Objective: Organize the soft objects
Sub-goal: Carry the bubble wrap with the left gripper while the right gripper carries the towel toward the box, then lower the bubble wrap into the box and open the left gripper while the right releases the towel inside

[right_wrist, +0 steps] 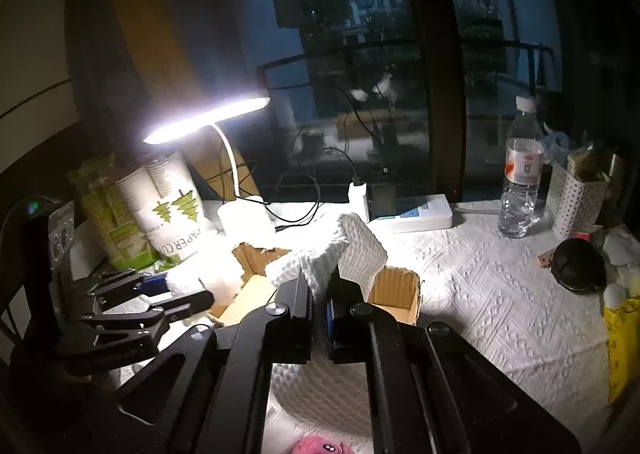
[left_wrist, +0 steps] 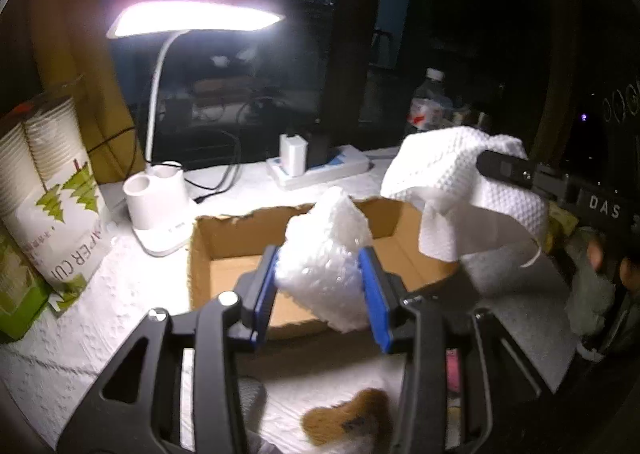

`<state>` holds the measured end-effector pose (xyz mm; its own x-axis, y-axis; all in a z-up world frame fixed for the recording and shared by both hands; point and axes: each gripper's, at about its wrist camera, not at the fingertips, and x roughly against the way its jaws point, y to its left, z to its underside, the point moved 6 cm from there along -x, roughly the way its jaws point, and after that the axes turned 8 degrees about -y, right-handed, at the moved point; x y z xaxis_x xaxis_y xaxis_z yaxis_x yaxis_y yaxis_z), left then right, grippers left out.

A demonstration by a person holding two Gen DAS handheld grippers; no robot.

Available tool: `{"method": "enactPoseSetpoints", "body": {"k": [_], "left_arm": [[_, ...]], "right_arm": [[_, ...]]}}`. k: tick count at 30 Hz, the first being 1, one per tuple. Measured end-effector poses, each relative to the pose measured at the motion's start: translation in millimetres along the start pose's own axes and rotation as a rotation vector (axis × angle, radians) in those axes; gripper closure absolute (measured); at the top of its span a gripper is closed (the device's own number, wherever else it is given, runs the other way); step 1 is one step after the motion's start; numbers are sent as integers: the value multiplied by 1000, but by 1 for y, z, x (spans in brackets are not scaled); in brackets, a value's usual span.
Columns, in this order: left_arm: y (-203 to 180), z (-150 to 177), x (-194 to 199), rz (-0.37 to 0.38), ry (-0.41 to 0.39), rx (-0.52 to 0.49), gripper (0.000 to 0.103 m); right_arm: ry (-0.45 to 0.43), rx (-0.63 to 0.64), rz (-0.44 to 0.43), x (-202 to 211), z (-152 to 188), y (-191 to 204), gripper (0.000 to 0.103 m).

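The left gripper [left_wrist: 320,290] has its blue-padded fingers [left_wrist: 376,294] pinching a crumpled wad of white bubble wrap [left_wrist: 324,254], knobbly and glossy, held just above the open cardboard box [left_wrist: 224,246] ahead of them. The right gripper [right_wrist: 319,310] has its fingers nearly pressed together on a white embossed paper towel [right_wrist: 352,246], which bulges up beyond the fingertips and droops below them, over the box's far corner.

Pink plush [right_wrist: 318,446] cut by bottom edge, brown toy [left_wrist: 348,422] partly hidden
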<state>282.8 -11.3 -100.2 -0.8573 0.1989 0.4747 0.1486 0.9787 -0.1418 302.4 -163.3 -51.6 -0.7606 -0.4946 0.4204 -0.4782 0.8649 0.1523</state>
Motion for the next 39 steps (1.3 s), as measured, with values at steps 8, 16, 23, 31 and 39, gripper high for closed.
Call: {"method": "enactPoseSetpoints", "body": {"k": [8, 16, 23, 31, 39], "left_arm": [[35, 12, -24, -79, 29, 18, 61], [65, 29, -51, -135, 80, 41, 61], [74, 43, -71, -154, 140, 50, 60], [68, 44, -71, -174, 153, 30, 54], [64, 42, -63, -187, 144, 17, 53]], "right_arm": [[61, -36, 19, -36, 18, -20, 98], [138, -59, 36, -69, 45, -38, 98], [207, -46, 87, -90, 71, -51, 98], [234, 5, 153, -93, 82, -54, 98], [235, 19, 155, -84, 80, -50, 73]]}}
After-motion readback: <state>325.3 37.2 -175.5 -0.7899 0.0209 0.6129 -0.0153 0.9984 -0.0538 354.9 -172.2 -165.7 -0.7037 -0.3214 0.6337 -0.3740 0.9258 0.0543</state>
